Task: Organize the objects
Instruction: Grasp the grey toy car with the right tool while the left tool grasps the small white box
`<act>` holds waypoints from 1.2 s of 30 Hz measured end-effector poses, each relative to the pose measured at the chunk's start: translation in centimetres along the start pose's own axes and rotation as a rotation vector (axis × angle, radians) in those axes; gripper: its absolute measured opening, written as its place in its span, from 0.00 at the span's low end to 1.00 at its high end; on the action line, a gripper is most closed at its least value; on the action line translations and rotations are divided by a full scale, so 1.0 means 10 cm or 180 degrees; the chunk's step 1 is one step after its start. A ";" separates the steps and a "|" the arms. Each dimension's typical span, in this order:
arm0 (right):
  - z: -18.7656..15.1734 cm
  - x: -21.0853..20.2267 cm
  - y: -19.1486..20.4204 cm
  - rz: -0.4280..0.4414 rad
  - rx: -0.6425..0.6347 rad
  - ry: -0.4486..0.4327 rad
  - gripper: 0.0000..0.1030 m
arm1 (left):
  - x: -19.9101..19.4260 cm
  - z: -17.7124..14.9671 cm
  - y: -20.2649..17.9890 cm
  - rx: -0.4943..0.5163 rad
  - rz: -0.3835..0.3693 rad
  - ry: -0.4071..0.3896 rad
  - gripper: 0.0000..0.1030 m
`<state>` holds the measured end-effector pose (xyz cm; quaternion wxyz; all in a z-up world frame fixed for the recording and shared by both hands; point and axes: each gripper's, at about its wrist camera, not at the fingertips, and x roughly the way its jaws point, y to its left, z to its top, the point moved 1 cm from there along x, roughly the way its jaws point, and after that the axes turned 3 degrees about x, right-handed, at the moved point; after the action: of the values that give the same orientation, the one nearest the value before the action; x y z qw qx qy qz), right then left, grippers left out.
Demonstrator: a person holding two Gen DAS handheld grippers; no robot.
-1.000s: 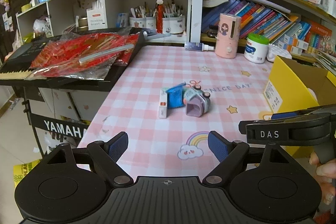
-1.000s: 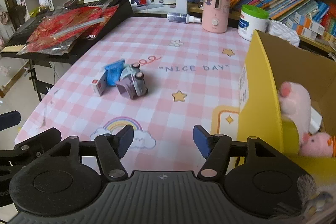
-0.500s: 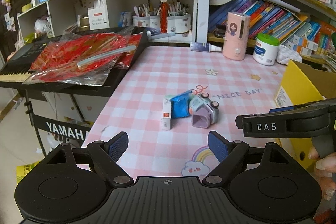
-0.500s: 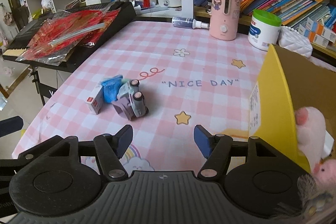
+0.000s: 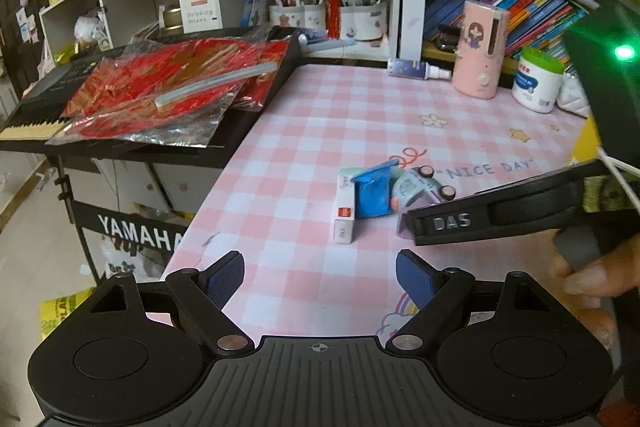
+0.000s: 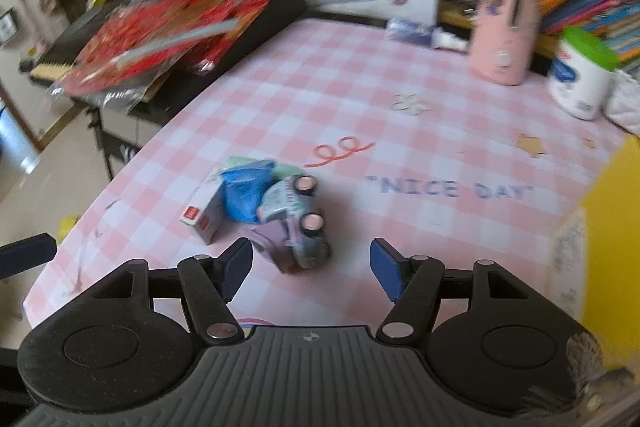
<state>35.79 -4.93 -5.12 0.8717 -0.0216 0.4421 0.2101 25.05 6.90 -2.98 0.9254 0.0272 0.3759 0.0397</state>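
Note:
A toy car [image 6: 296, 219] lies on its side on the pink checked tablecloth [image 6: 360, 99], touching a blue packet [image 6: 244, 193] and a small white box [image 6: 202, 217]. The same pile shows in the left wrist view: car [image 5: 416, 187], packet [image 5: 374, 193], box [image 5: 345, 213]. My right gripper [image 6: 311, 269] is open and empty, its fingers just short of the car. My left gripper [image 5: 320, 275] is open and empty, nearer the table's front edge. The right gripper's body [image 5: 500, 213] crosses the left wrist view and hides part of the car.
A yellow cardboard box [image 6: 608, 227] stands at the right. A black Yamaha keyboard [image 5: 168, 131] with red foil packets [image 5: 172, 95] is at the left. A pink dispenser [image 5: 480, 55], a white jar [image 5: 538, 81] and a spray bottle [image 5: 416, 69] stand at the back, before shelves of books.
My right gripper has moved forward and left, close up to the toy car. My left gripper has drifted a little closer to the pile. Both stay open.

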 end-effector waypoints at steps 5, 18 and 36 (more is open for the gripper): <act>0.05 0.23 0.07 0.0069 -0.0099 0.0140 0.61 | 0.05 0.00 0.03 -0.0019 0.0037 0.0052 0.83; 0.11 0.34 0.02 0.0081 -0.0226 0.0018 0.43 | 0.17 0.07 -0.04 0.0022 0.0012 0.0064 0.82; 0.08 -0.27 -0.38 0.0058 0.0286 -0.0204 0.43 | 0.75 0.32 -0.19 0.0186 -0.0023 0.0148 0.39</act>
<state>36.46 -9.16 -3.04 0.8836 0.0284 0.4232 0.1986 32.72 5.64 -6.00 0.9153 0.0519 0.3985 0.0260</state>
